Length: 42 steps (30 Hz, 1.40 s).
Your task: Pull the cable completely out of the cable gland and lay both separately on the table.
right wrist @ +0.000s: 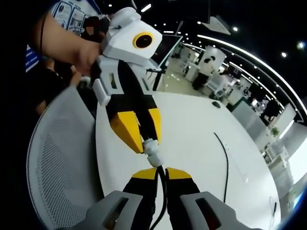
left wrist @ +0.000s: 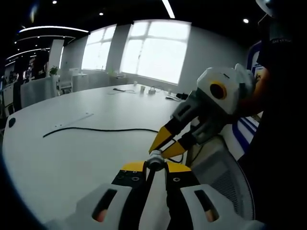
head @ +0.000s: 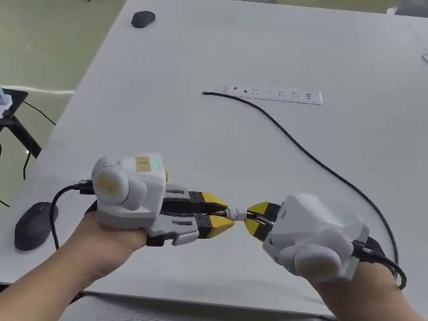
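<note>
A small white cable gland (head: 235, 214) hangs in the air above the near edge of the white table (head: 194, 134), between the tips of both grippers. My left gripper (head: 227, 215) is shut on the gland (left wrist: 154, 160). In the right gripper view the gland (right wrist: 152, 151) sits in the left gripper's yellow jaws (right wrist: 145, 143). A thin black cable (right wrist: 163, 196) leaves the gland and runs down between my right gripper's (right wrist: 163, 173) jaws, which are shut on it. The right gripper (head: 253, 217) faces the left one, tip to tip.
A long black cable (head: 307, 155) lies across the table from a white power strip (head: 274, 94) towards the right front edge. One dark mouse (head: 142, 19) lies at the far end, another (head: 33, 225) at the near left. A mesh chair (right wrist: 62, 177) stands beside the table.
</note>
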Tool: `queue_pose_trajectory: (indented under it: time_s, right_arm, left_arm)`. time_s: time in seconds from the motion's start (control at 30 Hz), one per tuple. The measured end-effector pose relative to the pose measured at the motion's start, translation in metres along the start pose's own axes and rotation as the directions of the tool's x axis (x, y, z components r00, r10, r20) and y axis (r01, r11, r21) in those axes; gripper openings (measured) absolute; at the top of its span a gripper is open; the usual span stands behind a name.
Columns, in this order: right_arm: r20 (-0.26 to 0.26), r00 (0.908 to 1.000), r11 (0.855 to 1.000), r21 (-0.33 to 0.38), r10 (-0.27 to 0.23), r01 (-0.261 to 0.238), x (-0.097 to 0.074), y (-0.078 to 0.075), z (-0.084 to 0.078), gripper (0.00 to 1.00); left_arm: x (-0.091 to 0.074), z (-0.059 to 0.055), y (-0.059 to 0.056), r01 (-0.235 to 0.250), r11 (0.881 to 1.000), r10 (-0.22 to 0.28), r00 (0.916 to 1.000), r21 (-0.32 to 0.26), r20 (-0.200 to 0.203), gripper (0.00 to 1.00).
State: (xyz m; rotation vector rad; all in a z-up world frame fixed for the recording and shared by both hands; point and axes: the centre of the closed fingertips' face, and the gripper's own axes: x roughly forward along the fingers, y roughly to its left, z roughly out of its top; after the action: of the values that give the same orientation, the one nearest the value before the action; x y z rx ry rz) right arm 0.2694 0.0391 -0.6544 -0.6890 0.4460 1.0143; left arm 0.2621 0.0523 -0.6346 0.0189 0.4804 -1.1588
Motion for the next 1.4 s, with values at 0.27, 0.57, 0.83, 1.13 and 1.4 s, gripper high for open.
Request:
queue_pose_trajectory:
  time_s: [0.27,0.57,0.83,1.13,1.4]
  right_arm:
    - [0.001,1.0,0.995,0.1,-0.009,0.009,-0.002,-0.005,-0.008,0.0]
    - [-0.014,0.9997,0.969,0.244,-0.022,0.025,-0.005,-0.012,-0.024,0.0]
    - [-0.046,0.9981,0.918,0.392,-0.041,0.056,-0.006,-0.022,-0.051,0.0]
    - [-0.086,0.9955,0.84,0.537,-0.039,0.079,-0.003,-0.024,-0.078,0.0]
    - [-0.155,0.9879,0.763,0.637,-0.011,0.109,0.004,-0.02,-0.114,0.0]
  left_arm:
    - [0.001,0.003,-0.001,-0.001,1.0,0.001,0.9999,-0.002,0.011,0.15]
    - [0.0,0.006,-0.001,-0.005,1.0,0.005,0.9997,0.001,0.024,0.15]
    - [-0.002,0.009,0.0,-0.008,1.0,0.008,0.9992,0.001,0.038,0.15]
    - [-0.002,0.011,0.003,-0.007,1.0,0.007,0.9991,0.0,0.042,0.15]
    - [0.0,0.012,0.003,-0.001,1.0,0.001,0.9992,0.001,0.041,0.15]
